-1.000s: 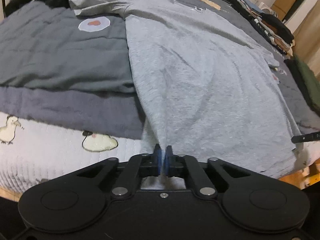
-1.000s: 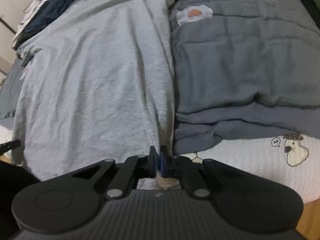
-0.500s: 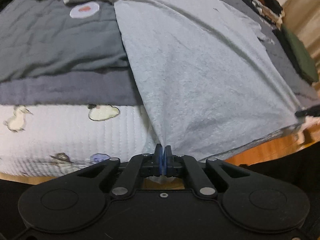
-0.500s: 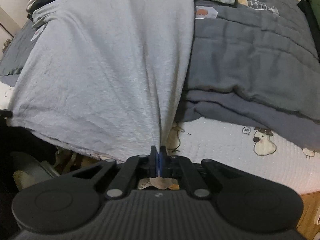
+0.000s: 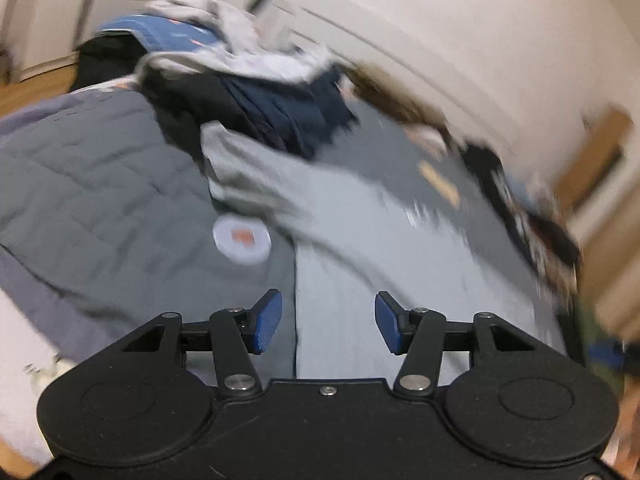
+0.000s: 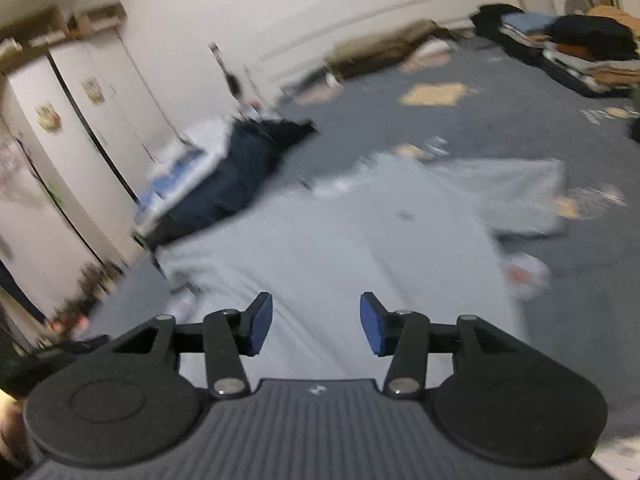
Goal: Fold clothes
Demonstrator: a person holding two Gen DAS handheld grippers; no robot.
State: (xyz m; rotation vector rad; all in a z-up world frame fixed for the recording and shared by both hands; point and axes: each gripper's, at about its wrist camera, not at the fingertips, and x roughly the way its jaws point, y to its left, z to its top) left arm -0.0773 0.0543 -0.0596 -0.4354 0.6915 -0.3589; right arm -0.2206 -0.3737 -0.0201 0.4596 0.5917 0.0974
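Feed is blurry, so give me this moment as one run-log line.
left gripper: just opened, empty | right gripper: just opened, empty | grey T-shirt: released, flat on quilt | fold: not started

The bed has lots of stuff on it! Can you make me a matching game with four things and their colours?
Things:
1. T-shirt
2. Quilt
3. Pads of the left tool
4. Round patch on the quilt

Colours:
A. white with a red middle
B. dark grey
C. light grey
D. blue

Pairs: 1-C, 2-B, 3-D, 4-A
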